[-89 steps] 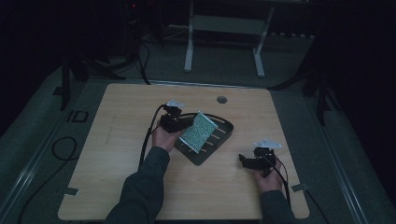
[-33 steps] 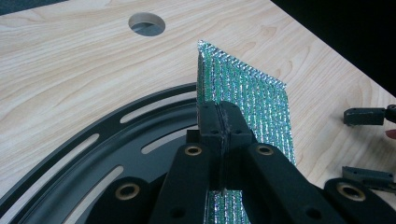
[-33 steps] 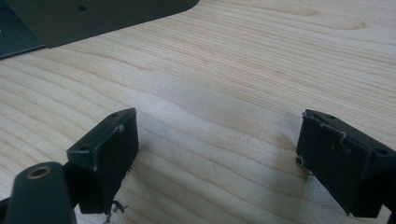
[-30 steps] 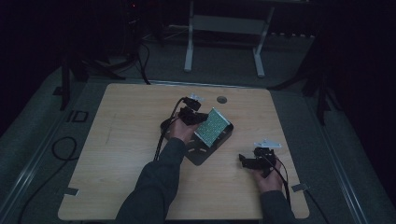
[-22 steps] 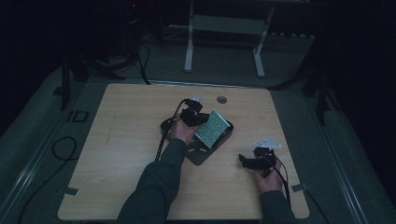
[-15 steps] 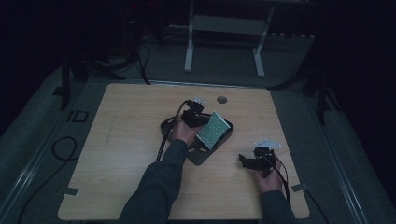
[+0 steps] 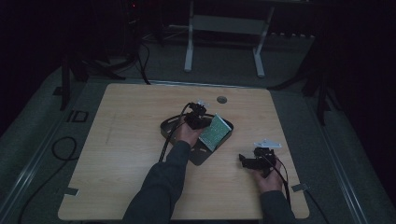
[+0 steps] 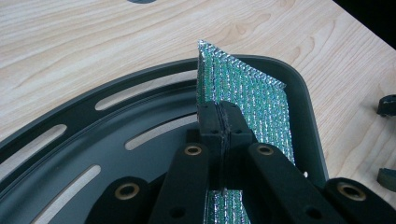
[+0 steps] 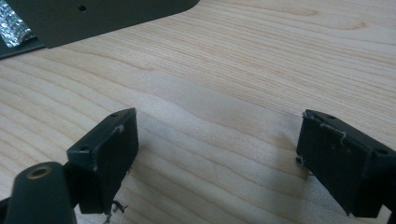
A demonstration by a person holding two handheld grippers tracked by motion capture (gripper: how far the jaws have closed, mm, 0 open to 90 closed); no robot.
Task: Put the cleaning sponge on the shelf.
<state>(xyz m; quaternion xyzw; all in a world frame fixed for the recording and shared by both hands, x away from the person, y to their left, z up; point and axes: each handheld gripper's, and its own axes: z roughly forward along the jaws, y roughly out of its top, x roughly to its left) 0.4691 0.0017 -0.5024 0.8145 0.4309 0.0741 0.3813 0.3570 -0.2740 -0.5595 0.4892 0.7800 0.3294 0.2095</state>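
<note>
Left gripper (image 8: 219, 122): black linkage arms with brass-coloured pivot rivets, ending in flat black rectangular pads (image 8: 209, 122). Right gripper (image 9: 217, 161): matching black blocks with scuffed, pale-flecked edges and small screw holes. A grey three-cornered plate (image 7: 267, 144) sits atop it. Black cables trail from both. Sleeves (image 7: 161, 186): dark grey.

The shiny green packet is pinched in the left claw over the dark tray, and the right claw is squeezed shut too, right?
Not quite. The right claw is open, as the right gripper view shows. The left claw does pinch the shiny green packet over the dark tray.
</note>
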